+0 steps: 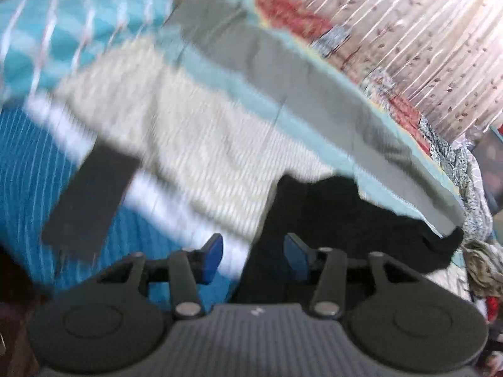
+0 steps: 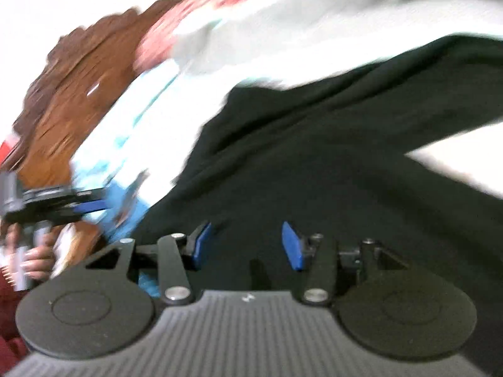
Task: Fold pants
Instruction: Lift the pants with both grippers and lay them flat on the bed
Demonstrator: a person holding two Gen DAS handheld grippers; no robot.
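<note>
1. Two views, both blurred. Left wrist view: my left gripper [image 1: 253,257] stands partly open with nothing between the blue pads [image 1: 212,259]. The black pants [image 1: 330,216] lie just beyond and to the right of the tips, spreading far-right over a cream knit cloth [image 1: 176,135] on the blue bedcover [image 1: 28,169]. A grey strip [image 1: 298,84] runs along the far side.
2. Right wrist view: my right gripper [image 2: 246,245] is also about half open and holds nothing; the pants [image 2: 314,163] fill the view under and beyond the pads. The left gripper [image 2: 91,205] shows at the left edge.
3. Judgement: next grab needs a clean edge. I'd slow down, pinch one fabric layer at a hem or the waistband, both tools level, then carry it over without dragging the cloth beneath.
</note>
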